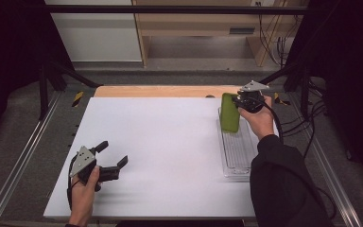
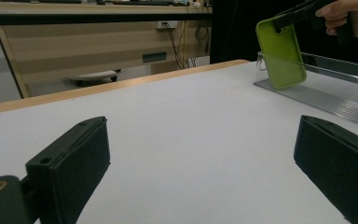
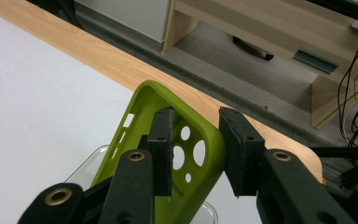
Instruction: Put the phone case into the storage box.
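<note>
Nearest my lens, the right gripper (image 3: pixel 196 154) straddles the top rim of the green phone case (image 3: pixel 186 149), one jaw inside, one outside; whether the pads bite I can't tell. The case stands with its bottom edge in the clear tray (image 1: pixel 236 156) below the gripper. I'd lower it squarely before letting go fully. My left gripper (image 1: pixel 108 158) rests apart, empty, on the white surface (image 1: pixel 160 151). No readable writing anywhere.

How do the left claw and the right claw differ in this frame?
The left claw sits low over the white table, jaws wide with nothing between them; the right claw is raised at the far end of the clear tray, jaws narrow around the edge of a green phone case. Both are black and hand-held.
</note>
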